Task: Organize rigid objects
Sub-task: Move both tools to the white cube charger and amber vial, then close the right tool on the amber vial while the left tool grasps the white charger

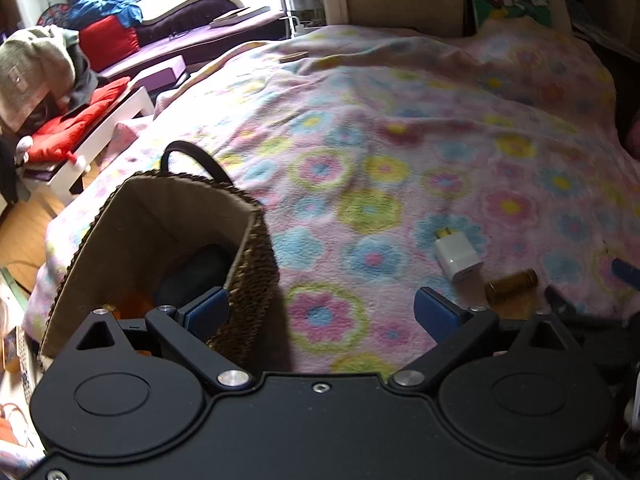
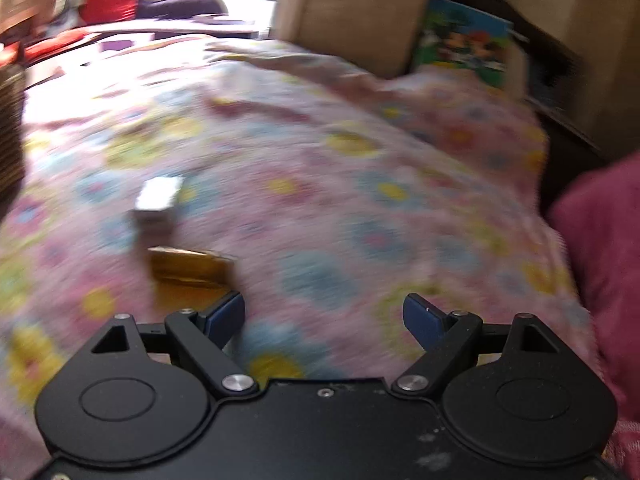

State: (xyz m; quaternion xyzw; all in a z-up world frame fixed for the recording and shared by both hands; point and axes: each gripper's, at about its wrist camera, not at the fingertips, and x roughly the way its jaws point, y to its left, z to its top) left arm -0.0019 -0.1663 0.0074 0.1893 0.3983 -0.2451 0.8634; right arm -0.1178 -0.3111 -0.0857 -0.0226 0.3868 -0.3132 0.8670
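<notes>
Both tongs (image 1: 322, 314) (image 2: 324, 318) stand released, empty. The bottle (image 2: 190, 266) on the bed looks light, stiff, smooth; grip mid-body across its width.

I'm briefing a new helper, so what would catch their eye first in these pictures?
The flowered pink blanket fills both views. On it lie a white charger plug and a small amber bottle, side by side, ahead of the right gripper. A woven basket stands at the left.
</notes>
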